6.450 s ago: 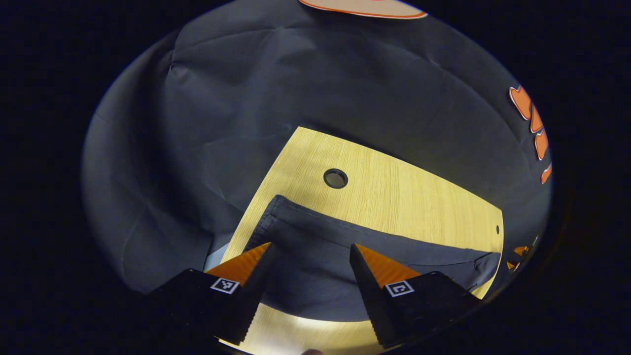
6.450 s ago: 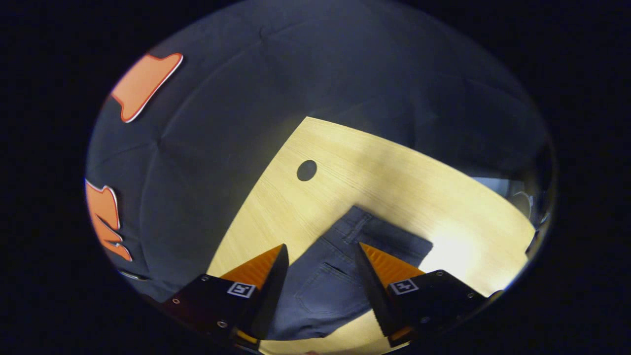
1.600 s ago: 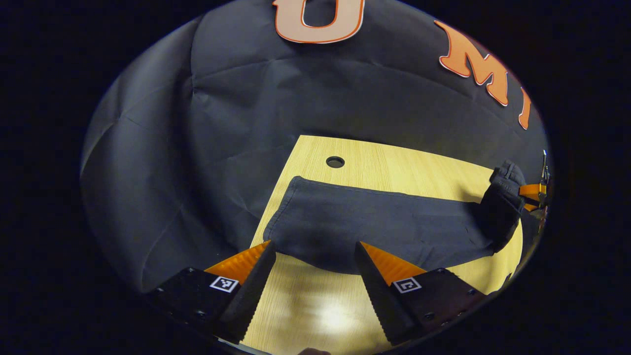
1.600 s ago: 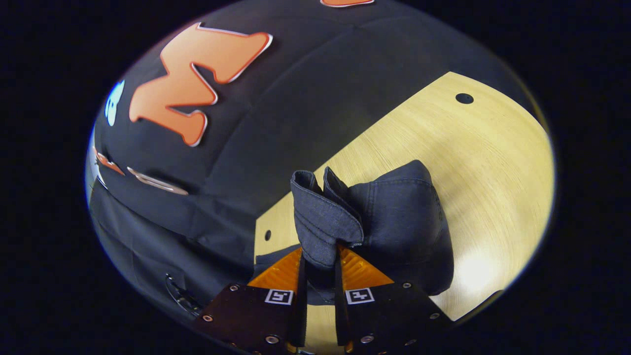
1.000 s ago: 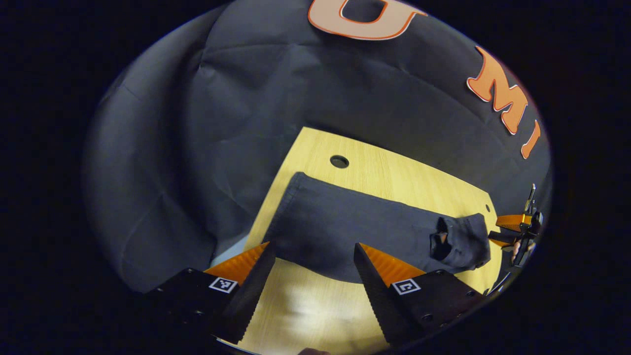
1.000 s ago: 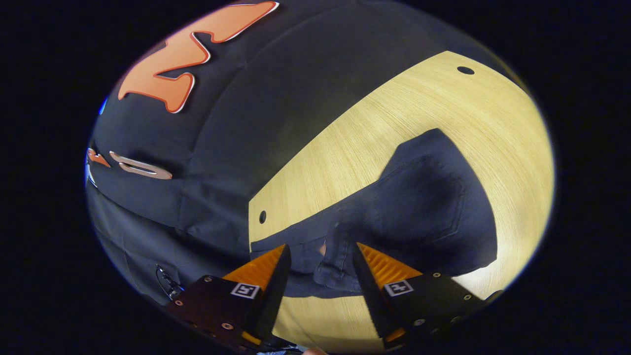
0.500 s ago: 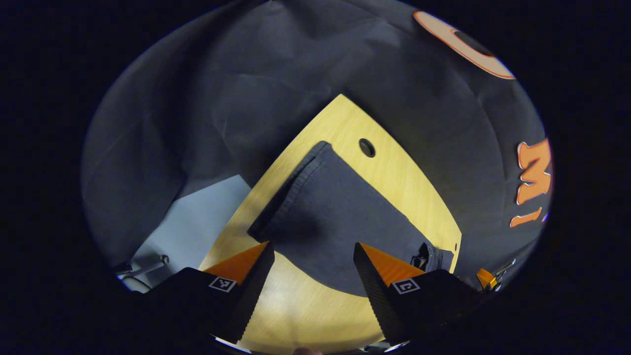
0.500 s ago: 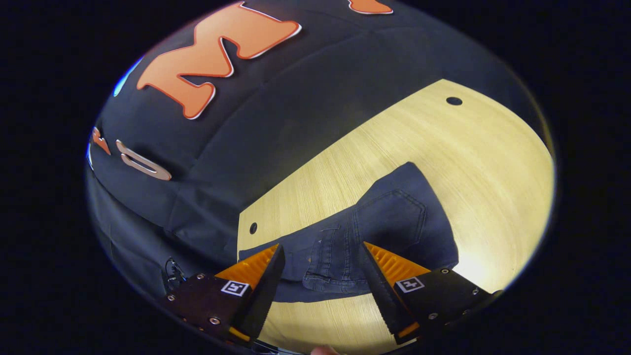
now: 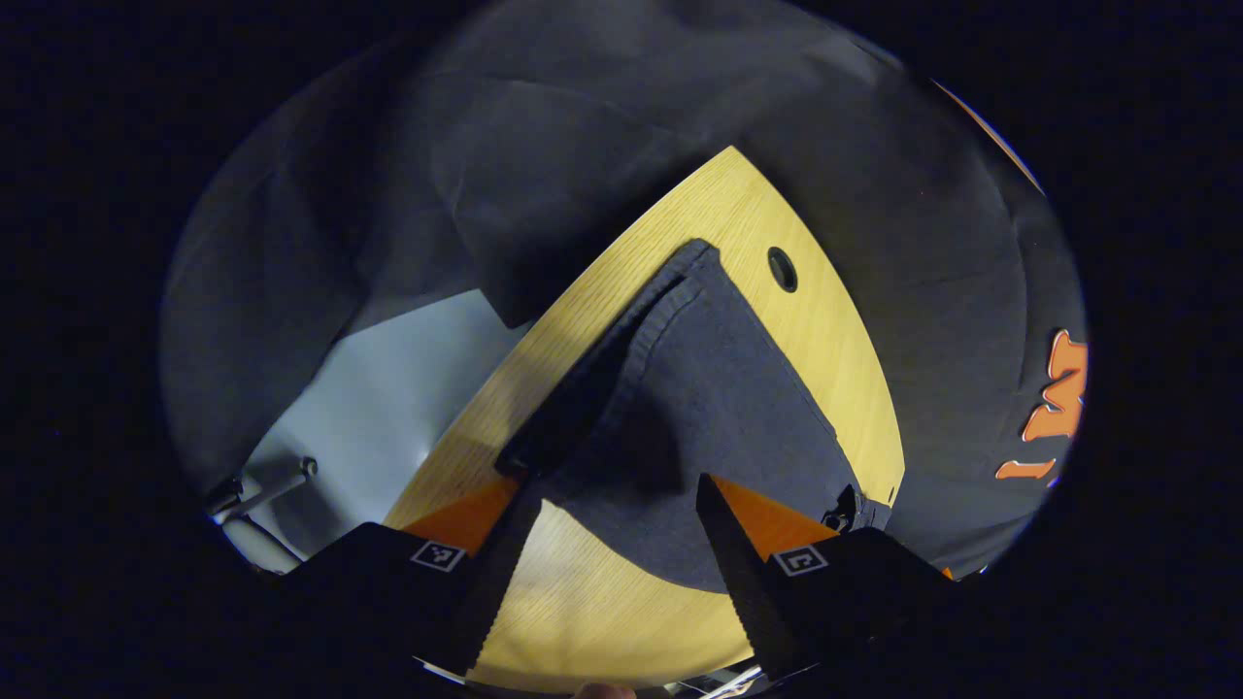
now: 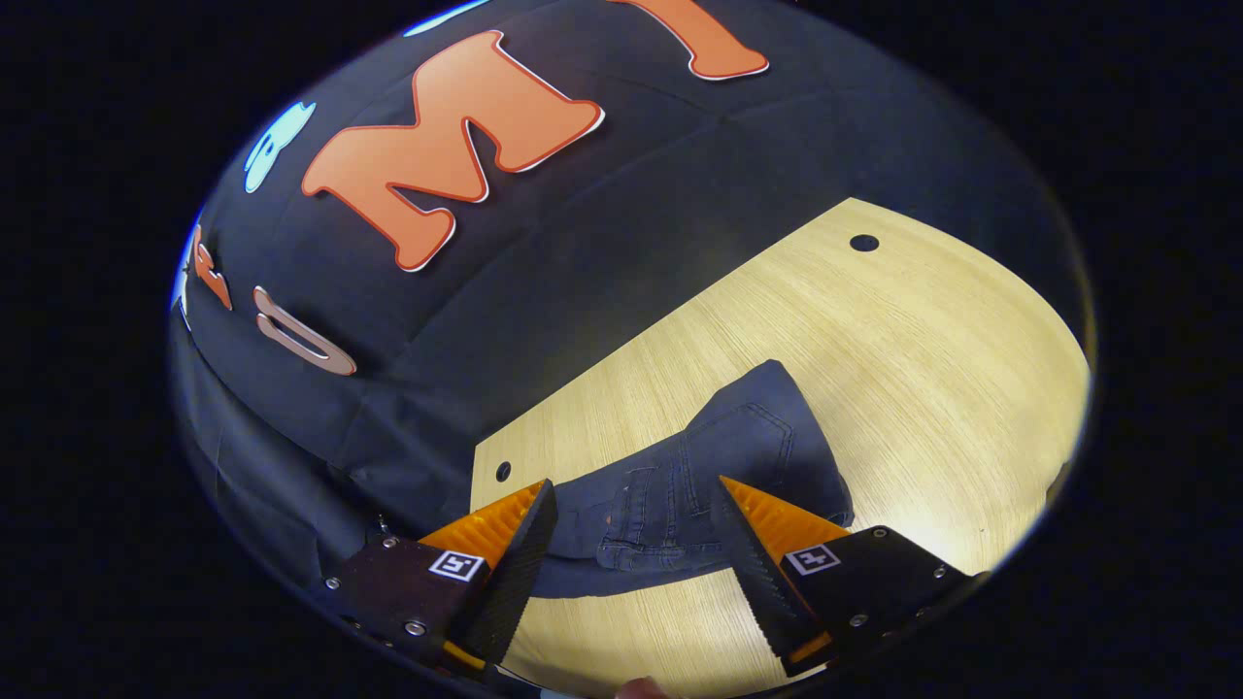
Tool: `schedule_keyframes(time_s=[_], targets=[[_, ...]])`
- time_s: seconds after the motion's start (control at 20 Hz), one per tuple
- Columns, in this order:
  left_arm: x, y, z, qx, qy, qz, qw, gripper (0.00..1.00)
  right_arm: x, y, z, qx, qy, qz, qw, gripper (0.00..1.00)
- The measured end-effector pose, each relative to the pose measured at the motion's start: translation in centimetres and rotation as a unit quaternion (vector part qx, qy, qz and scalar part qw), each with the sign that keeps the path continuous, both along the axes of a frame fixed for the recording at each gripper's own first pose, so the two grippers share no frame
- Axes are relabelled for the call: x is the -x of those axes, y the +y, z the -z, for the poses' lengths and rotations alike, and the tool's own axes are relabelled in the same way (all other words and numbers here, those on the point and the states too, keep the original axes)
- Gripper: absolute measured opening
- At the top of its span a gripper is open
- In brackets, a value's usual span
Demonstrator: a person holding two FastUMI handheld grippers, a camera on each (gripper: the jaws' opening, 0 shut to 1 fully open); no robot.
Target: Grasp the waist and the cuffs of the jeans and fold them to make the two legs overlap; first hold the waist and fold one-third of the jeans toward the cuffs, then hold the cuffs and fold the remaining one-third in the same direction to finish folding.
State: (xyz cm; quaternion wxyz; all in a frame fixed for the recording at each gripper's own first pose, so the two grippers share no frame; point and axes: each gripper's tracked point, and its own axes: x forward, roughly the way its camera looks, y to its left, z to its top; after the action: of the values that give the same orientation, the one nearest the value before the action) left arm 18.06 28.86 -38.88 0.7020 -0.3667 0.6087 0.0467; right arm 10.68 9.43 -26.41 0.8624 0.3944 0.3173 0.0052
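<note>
Two hand-held grippers, both jaws now spread, nothing held. Right hand-held gripper [image 10: 629, 529] was clamped on the waist [image 10: 649, 529] moments back; it has since let go, and the waist lies folded over onto the jeans [image 10: 723, 466], flat on the wooden surface [image 10: 923, 359]. Left hand-held gripper [image 9: 607, 524] has swung toward the cuffs [image 9: 621, 359] at the far left end, near the cable hole [image 9: 782, 269]. Judgement: first third looks done; cuff grasp comes next.

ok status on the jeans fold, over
Left gripper open, at the cuffs. Right gripper open over the folded waist. Jeans flat on table. Nothing in the way.
</note>
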Motion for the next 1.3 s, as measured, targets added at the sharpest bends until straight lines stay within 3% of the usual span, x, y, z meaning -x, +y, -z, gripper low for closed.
schedule_keyframes(time_s=[0.15, 0.25, 0.35, 0.45, 0.65, 0.75, 0.9, 0.95, 1.05, 1.15, 1.3], targets=[[-1.1, 0.1, 0.9, -0.006, -0.006, -0.009, 1.000, 0.96, 0.1, 0.0, 0.1, -0.007, 0.006, 0.003, 1.000, 0.97], [-0.5, 0.0, 1.4, -0.041, 0.031, 0.008, 0.999, 0.95, -0.1, 0.2, -0.3, -0.016, 0.003, 0.000, 1.000, 0.97], [1.3, 0.9, 1.8, -0.089, 0.105, 0.025, 0.990, 0.94, -0.2, -0.4, -0.7, -0.015, -0.003, 0.001, 1.000, 0.97], [1.6, 1.2, 2.0, -0.118, 0.115, 0.032, 0.986, 0.94, -0.3, -1.9, -0.7, -0.002, -0.010, 0.003, 1.000, 0.97], [1.3, 0.6, 3.2, -0.196, 0.160, 0.053, 0.966, 0.94, -1.0, -3.7, -0.2, -0.017, -0.013, 0.012, 1.000, 0.96], [-0.2, 0.1, 3.5, -0.208, 0.148, 0.055, 0.965, 0.91, -0.7, -4.2, 0.7, -0.018, -0.008, 0.008, 1.000, 0.97], [-0.7, -0.6, 3.7, -0.201, 0.136, 0.072, 0.967, 0.72, -0.3, -5.1, 2.2, -0.023, 0.003, 0.005, 1.000, 0.97], [-1.5, -1.2, 3.5, -0.188, 0.111, 0.077, 0.973, 0.64, -0.2, -5.5, 2.7, -0.027, 0.008, 0.007, 1.000, 0.97], [-2.5, -2.0, 3.4, -0.160, 0.068, 0.052, 0.983, 0.16, -0.1, -6.1, 3.6, -0.035, 0.017, 0.010, 0.999, 0.97], [-3.1, -2.6, 3.1, -0.121, 0.031, -0.001, 0.992, 0.04, 0.0, -7.2, 3.9, -0.036, 0.017, 0.016, 0.999, 0.96], [-5.4, -2.7, 0.8, -0.103, -0.057, -0.023, 0.993, 0.05, -0.3, -8.5, 4.1, -0.032, 0.019, 0.021, 0.999, 0.97]])
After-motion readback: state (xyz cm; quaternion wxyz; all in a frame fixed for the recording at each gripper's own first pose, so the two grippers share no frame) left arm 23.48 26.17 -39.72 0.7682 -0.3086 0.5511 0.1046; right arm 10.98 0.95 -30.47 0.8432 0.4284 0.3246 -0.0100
